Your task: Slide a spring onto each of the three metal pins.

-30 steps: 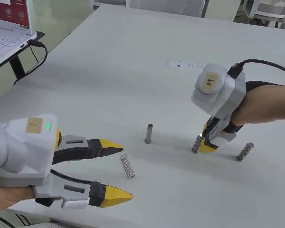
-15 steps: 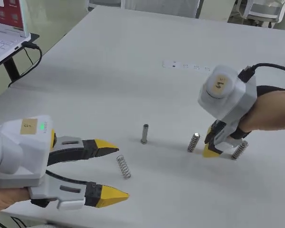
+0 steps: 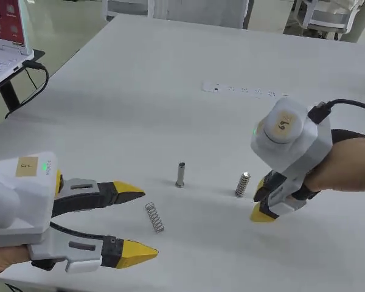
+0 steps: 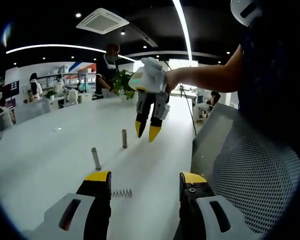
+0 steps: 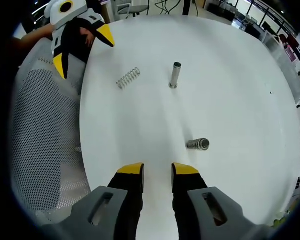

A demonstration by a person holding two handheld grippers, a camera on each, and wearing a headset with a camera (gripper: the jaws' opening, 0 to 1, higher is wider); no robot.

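While I hold both claws over the white desk [image 3: 140, 91], my left claw [image 4: 145, 177] is wide apart with nothing in it. A loose spring [image 3: 154, 217] lies flat between its tips, and a bare metal pin [image 3: 180, 174] stands just past them. My right claw [image 5: 157, 171] is a little apart and empty too. A pin with a spring on it [image 3: 243, 184] stands just beside its tips.

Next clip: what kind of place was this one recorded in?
Probably an open-plan office or lab: a large white table, a laptop beside it, a ceiling air-conditioning unit and a mesh office chair.
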